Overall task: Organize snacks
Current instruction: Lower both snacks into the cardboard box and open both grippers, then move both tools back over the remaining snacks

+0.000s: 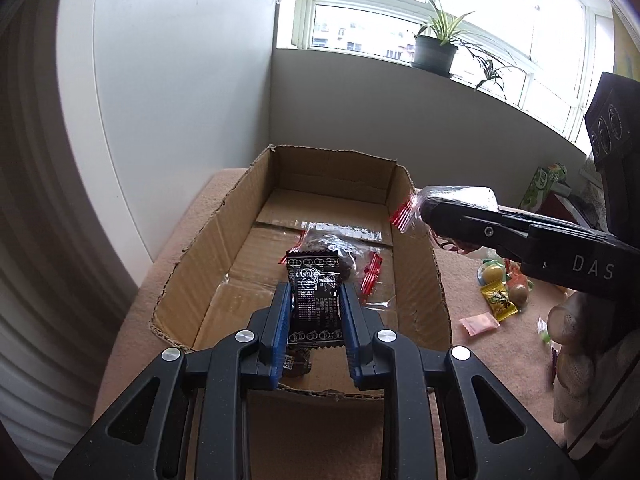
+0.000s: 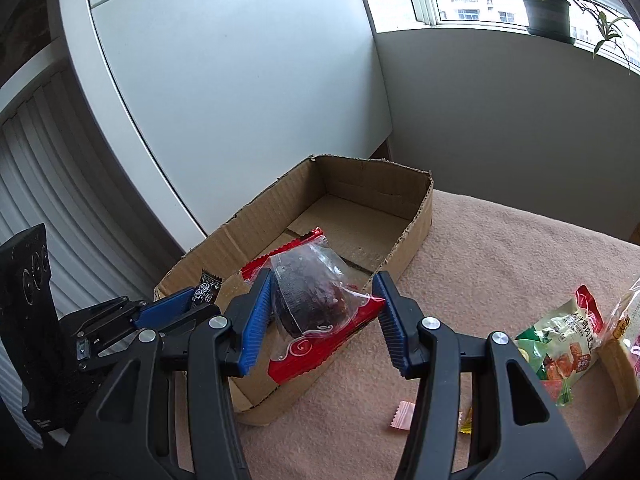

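Blue pads of the left hand-held gripper press on both sides of a black snack packet with white print, held upright over the near end of the cardboard box. In the right wrist view that same packet peeks out at 9 o'clock. Beyond it, on the box floor, lies a clear packet with red ends and dark contents.

The right hand-held gripper is partly closed on a clear red-edged packet with a dark round snack inside; the left pad presses the wrapper and the right one touches its red edge. From the left wrist view this gripper reaches in from 3 o'clock over the box's right wall, and a gloved hand shows at 4 o'clock.

On the peach-coloured counter, to the right of the box, loose snacks lie: a pink candy, a yellow packet, and a green-and-red bag at 4 o'clock in the right wrist view.

Farther off, at 1 o'clock, a potted plant stands on the window sill.
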